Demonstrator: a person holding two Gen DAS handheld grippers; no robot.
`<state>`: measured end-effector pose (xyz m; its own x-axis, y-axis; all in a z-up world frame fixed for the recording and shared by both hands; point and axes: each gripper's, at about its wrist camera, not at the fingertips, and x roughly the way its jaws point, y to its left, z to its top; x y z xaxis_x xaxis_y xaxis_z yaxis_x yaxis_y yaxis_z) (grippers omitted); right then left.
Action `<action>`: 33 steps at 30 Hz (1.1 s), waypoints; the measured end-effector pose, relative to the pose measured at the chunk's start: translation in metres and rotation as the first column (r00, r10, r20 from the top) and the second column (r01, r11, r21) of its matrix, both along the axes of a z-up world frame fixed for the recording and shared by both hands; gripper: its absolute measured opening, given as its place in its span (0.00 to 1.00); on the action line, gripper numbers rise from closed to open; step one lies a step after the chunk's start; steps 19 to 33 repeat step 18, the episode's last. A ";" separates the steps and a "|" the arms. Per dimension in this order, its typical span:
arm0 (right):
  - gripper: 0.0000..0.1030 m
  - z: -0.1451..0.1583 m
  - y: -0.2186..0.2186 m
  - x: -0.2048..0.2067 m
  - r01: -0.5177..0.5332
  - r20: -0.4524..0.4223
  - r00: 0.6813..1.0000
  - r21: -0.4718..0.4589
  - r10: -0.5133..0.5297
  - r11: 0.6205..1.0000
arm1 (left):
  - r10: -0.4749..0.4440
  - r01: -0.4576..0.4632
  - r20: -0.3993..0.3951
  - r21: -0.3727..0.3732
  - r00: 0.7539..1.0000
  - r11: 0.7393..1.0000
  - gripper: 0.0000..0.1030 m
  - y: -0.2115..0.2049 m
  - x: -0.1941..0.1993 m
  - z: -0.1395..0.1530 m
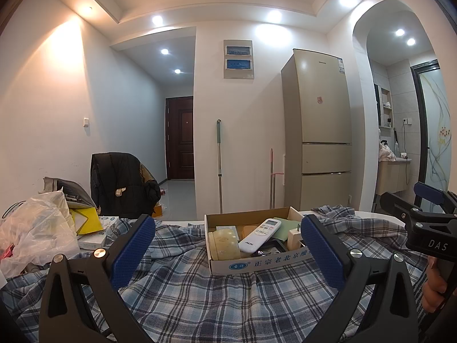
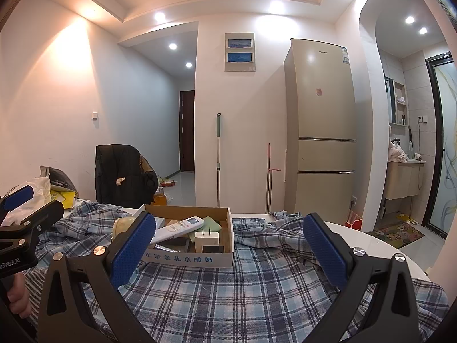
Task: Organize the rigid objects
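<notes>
A shallow cardboard box (image 1: 257, 265) (image 2: 182, 257) sits on a blue plaid cloth (image 1: 214, 300) (image 2: 242, 294). In it lie a white remote control (image 1: 258, 235) (image 2: 177, 227), a cream round object (image 1: 224, 243) (image 2: 121, 224), a white plug adapter (image 2: 207, 238) (image 1: 294, 238), a green flat item (image 1: 282, 227) (image 2: 211, 223) and dark flat pieces (image 2: 212, 249). My left gripper (image 1: 228, 253) is open and empty, just in front of the box. My right gripper (image 2: 230, 253) is open and empty, with the box by its left finger.
A plastic bag (image 1: 34, 234), yellow packet (image 1: 85, 221) and small boxes (image 1: 92, 240) crowd the table's left. A chair with a black jacket (image 1: 120, 185) stands behind. A fridge (image 1: 320, 131) and mop handles (image 1: 219, 165) stand by the far wall. The white table edge (image 2: 371, 243) curves at right.
</notes>
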<state>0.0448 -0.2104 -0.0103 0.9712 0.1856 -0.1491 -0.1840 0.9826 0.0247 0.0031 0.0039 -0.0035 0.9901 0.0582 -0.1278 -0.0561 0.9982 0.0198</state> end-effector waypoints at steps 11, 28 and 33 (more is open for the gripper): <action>1.00 0.001 -0.002 -0.002 0.009 -0.001 1.000 0.003 -0.009 1.000 | 0.000 0.000 0.000 0.000 1.000 1.000 1.00 0.000 0.000 0.000; 1.00 0.001 -0.002 -0.002 0.010 -0.002 1.000 0.002 -0.010 1.000 | 0.000 0.000 0.001 0.001 1.000 1.000 1.00 0.000 0.000 0.000; 1.00 0.001 -0.002 -0.002 0.010 -0.002 1.000 0.002 -0.010 1.000 | 0.000 0.000 0.001 0.001 1.000 1.000 1.00 0.000 0.000 0.000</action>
